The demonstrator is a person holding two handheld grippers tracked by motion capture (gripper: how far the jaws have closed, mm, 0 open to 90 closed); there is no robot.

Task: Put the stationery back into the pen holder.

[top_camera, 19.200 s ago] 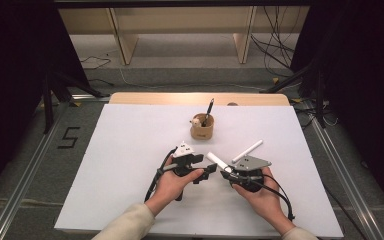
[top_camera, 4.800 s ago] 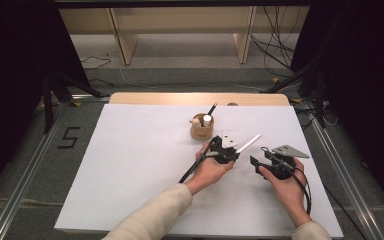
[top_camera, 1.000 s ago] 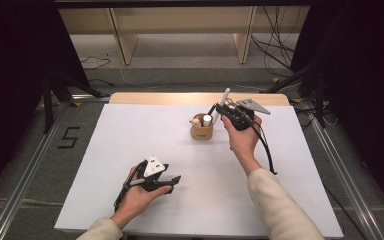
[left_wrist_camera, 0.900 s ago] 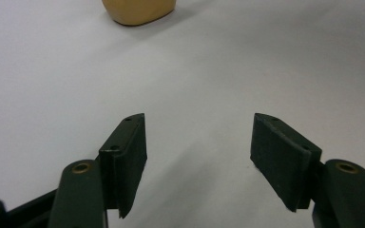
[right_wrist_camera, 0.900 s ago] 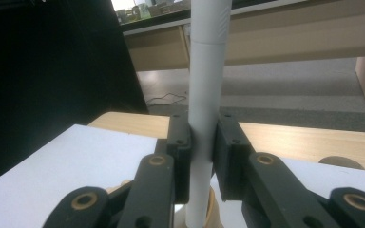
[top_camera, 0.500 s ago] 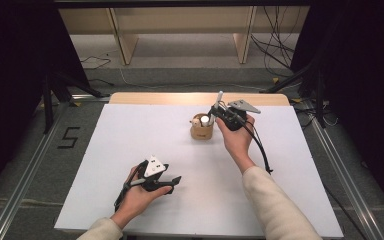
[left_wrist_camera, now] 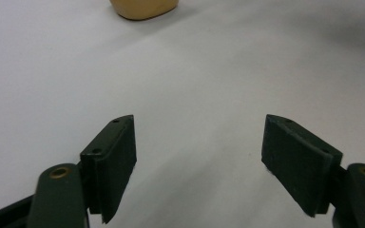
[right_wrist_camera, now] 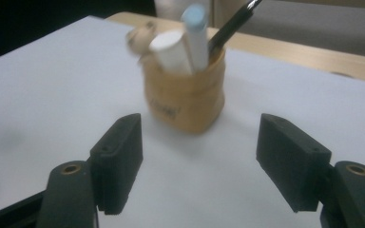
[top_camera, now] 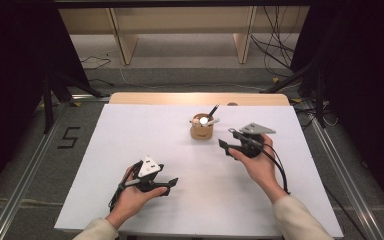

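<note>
- Now the tan pen cup sits upper-mid frame in the high view, holding two white markers and a black pen, upright-ish, leaning on the rim so they stay put.
- Right gripper: just right of the cup, jaws spread wide, having just been opening; nothing between them. In the right gripper view the cup stands ahead, apart from both pads. Prob. a release after dropping a marker in.
- Left gripper: lower-left of centre, resting low on the white table sheet, jaws parted and opening further, empty; bare sheet betw. pads. Parked clear, out of the other hand's way.
</note>
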